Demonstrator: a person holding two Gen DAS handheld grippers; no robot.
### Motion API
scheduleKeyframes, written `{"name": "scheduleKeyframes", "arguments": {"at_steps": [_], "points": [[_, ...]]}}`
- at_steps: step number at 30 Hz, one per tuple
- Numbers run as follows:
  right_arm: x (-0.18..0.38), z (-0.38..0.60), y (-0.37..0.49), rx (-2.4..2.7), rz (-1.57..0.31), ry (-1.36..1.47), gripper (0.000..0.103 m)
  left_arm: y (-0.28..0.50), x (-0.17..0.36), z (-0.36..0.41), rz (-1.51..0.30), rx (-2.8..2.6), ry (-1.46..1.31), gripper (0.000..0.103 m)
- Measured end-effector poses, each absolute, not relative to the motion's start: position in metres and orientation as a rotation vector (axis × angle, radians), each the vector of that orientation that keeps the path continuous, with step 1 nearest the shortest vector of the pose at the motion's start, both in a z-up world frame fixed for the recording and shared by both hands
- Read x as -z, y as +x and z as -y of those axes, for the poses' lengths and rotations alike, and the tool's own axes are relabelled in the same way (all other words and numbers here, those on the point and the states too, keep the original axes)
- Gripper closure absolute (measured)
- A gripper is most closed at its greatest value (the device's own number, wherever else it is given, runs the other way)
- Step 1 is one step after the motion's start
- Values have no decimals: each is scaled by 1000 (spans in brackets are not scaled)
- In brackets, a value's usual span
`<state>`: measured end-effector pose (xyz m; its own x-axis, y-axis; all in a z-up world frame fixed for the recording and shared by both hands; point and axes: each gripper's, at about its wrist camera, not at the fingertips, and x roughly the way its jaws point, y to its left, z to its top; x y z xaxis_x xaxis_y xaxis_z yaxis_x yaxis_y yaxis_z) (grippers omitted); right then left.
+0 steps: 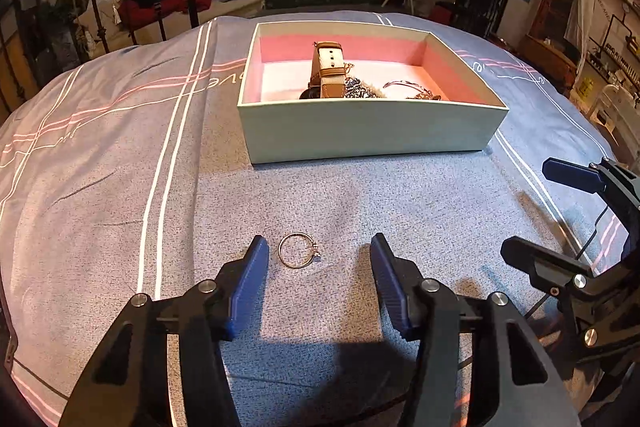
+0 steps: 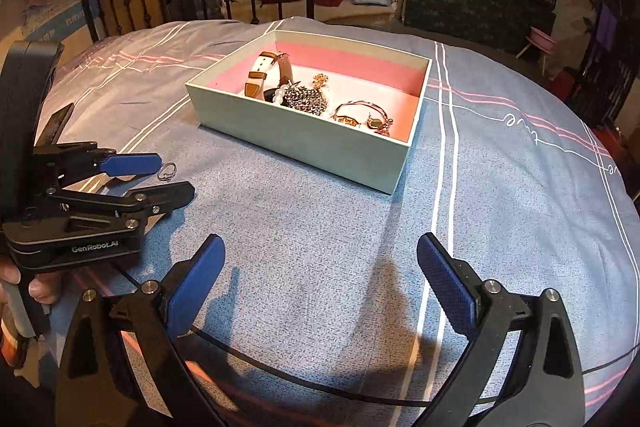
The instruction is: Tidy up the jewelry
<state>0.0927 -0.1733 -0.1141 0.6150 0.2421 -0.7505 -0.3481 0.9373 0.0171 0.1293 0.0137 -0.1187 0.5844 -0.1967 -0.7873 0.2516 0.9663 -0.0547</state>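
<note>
Ring (image 1: pixel 298 250) lay flat on the bedspread (image 1: pixel 100 167), between the spread-wide fingers of the left gripper (image 1: pixel 318 253), nearer its left pad. Right gripper (image 2: pixel 320 267) idle, also wide, holding nothing. Risk: pads closing could pinch fabric or flick the thin ring away from the box (image 1: pixel 360 131).

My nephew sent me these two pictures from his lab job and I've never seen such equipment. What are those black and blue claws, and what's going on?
They are two hand-held grippers, each with a camera looking along its fingers. One picture is from the left gripper, the other from the right gripper; each also shows in the other's view. Both are open and hold nothing. On the bedspread lies a ring, between the left gripper's fingers. Beyond stands an open box already holding a watch, bracelets and chains.
</note>
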Motion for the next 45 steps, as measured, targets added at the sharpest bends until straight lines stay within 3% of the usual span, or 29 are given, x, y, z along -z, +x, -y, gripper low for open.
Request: {"name": "scheduleKeyframes", "arguments": {"at_steps": [3,6,9,10,11,14,45], "points": [[116,162,97,-366,-863,-152,13,129,118,-15,-904,281,54,72],[121,145,103,-380,-881,-207,17,129,119,-18,-900,277,40,79],[122,134,109,-410,-898,-233,42,129,118,-18,-897,269,29,84],[123,132,111,-432,-910,-225,62,129,118,-19,-898,269,27,84],[125,131,113,-453,-925,-211,73,129,117,-18,-898,266,26,84],[125,130,111,-473,-923,-204,91,127,116,-16,-896,261,32,84],[63,143,135,-443,-740,-142,93,167,52,14,-778,262,60,84]]}}
